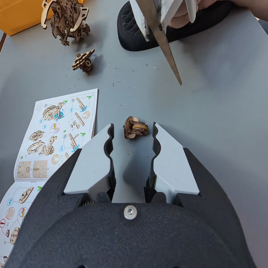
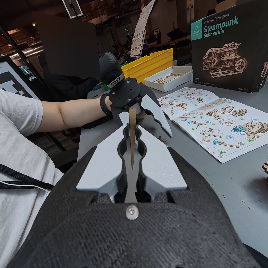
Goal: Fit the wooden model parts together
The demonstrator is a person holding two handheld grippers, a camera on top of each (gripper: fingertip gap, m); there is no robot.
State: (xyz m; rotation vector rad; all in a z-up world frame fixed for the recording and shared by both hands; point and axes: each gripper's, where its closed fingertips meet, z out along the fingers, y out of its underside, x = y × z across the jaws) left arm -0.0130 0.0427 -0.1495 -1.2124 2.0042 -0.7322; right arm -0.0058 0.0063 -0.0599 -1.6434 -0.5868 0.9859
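Note:
A small brown wooden sub-assembly with a tan disc lies on the grey table. My left gripper is open, and its fingertips stand on either side of this part without touching it. My right gripper is shut on a thin tapered wooden strip. In the left wrist view it holds the strip slanting down, with the tip in the air beyond the sub-assembly. The open left gripper also shows in the right wrist view. There the sub-assembly is mostly hidden behind my finger.
An open instruction booklet lies left of the left gripper. Behind it are a wooden gear cluster, a larger wooden model, a yellow box and a black wrist rest. The right wrist view shows a kit box, a white tray, a yellow bin and a person's arm. Spacing between my two grippers at the tips: around 10 centimetres. Both grippers' tips are roughly 25 centimetres from the larger wooden model.

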